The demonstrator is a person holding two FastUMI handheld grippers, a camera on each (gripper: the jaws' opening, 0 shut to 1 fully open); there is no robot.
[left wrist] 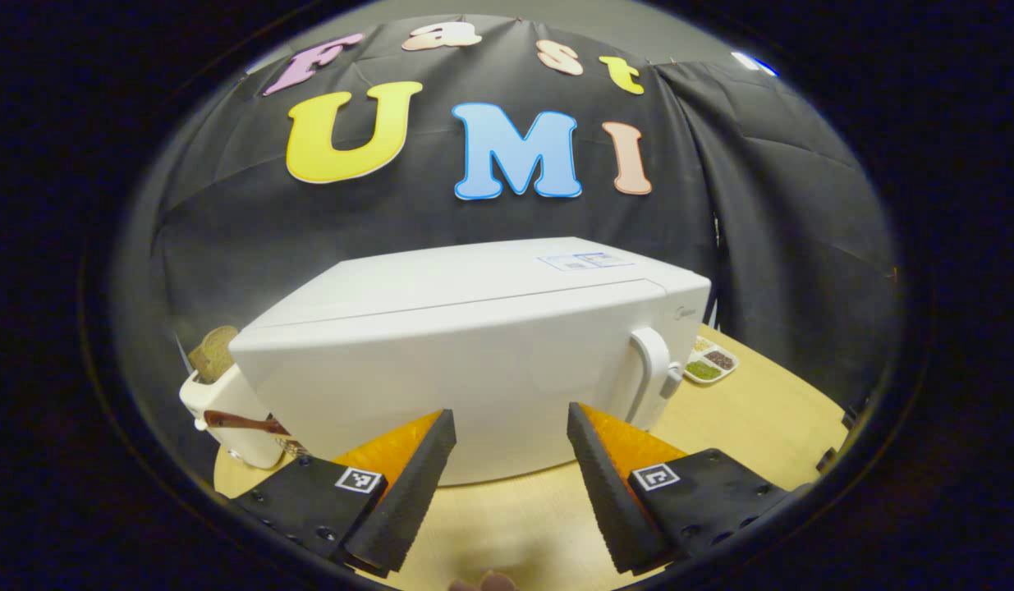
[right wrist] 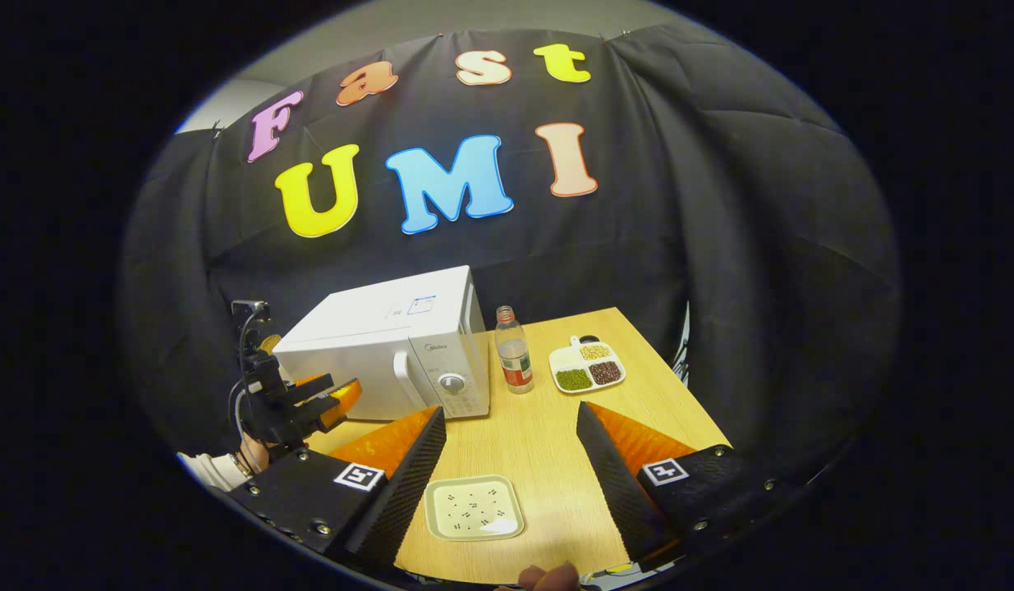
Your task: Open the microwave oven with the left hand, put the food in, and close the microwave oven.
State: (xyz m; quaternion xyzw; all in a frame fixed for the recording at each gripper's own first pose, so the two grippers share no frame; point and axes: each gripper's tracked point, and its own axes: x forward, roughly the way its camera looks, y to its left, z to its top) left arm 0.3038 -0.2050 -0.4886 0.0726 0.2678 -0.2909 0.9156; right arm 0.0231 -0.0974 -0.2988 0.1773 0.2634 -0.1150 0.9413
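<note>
The white microwave (left wrist: 474,361) stands shut in the left gripper view, its vertical handle (left wrist: 650,373) on the right side of the door. My left gripper (left wrist: 511,427) is open just in front of the door, left of the handle, with nothing between its fingers. The right gripper view has the microwave (right wrist: 392,349) at the left, with the left gripper (right wrist: 342,390) in front of its door. My right gripper (right wrist: 511,423) hangs open above a pale square plate (right wrist: 474,507) dotted with small dark specks.
A plastic bottle (right wrist: 515,349) stands right of the microwave, and a white divided dish (right wrist: 587,365) of beans lies beyond it. A white toaster-like appliance (left wrist: 227,402) with bread sits left of the microwave. The wooden table (right wrist: 548,435) ends at the cloth wall.
</note>
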